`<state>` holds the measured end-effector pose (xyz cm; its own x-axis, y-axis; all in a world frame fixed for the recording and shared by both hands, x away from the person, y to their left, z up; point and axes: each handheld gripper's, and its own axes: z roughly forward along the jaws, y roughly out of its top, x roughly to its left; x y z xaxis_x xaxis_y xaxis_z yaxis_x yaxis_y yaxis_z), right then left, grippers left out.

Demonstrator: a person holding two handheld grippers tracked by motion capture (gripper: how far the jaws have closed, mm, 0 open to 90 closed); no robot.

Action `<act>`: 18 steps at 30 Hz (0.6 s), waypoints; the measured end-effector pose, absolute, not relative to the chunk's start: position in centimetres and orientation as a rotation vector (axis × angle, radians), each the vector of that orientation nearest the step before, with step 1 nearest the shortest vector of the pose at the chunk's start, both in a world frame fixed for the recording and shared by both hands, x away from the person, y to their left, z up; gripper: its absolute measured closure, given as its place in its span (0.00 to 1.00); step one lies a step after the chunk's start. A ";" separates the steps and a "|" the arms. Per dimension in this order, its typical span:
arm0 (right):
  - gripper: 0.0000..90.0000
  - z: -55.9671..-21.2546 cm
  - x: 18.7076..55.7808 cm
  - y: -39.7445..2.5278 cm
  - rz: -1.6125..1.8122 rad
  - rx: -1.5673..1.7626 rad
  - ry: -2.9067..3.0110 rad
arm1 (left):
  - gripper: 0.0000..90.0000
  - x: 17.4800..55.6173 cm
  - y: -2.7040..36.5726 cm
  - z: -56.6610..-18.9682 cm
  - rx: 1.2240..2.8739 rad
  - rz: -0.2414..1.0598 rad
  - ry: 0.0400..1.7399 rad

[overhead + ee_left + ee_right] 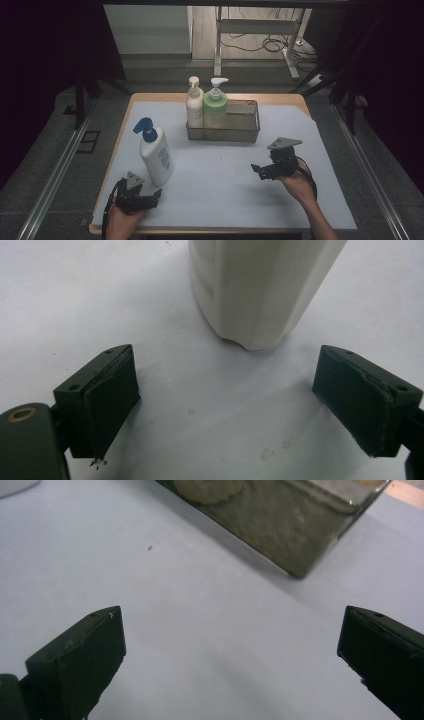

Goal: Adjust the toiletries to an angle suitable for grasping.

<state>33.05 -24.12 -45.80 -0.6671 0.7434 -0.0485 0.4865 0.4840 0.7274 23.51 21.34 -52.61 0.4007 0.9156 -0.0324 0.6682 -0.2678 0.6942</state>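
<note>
Two pump bottles, a cream one (pixel 194 104) and a green one (pixel 215 106), are already being held upright in the left end of the grey metal mesh basket (pixel 246 127); its right part is being left free. By this layout, the tall white plastic bottle with the blue pump (pixel 156 152) is judged to be next, and it is not yet being gripped. It is being kept standing on the pale sheet near the table's front left, with a blue-printed label on its side. The left gripper (pixel 156 194) is being held wide open just before its base (pixel 260 295). The right gripper (pixel 256 170) is likewise being held spread wide, empty, near the basket's corner (pixel 295 545).
</note>
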 end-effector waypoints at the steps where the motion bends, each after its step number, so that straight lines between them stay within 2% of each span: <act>1: 0.00 -46.0 32.9 -24.4 0.997 1.035 2.373 | 0.12 23.5 21.3 -52.6 2.029 0.505 1.346; 18: 0.00 -50.5 31.1 -27.7 0.955 1.128 2.374 | 0.14 23.5 21.5 -52.5 2.036 0.494 1.337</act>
<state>31.13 -27.69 -50.49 -0.6248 0.7805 -0.0199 0.5493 0.4575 0.6992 23.51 21.52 -52.47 0.4102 0.9113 -0.0364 0.6686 -0.2734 0.6915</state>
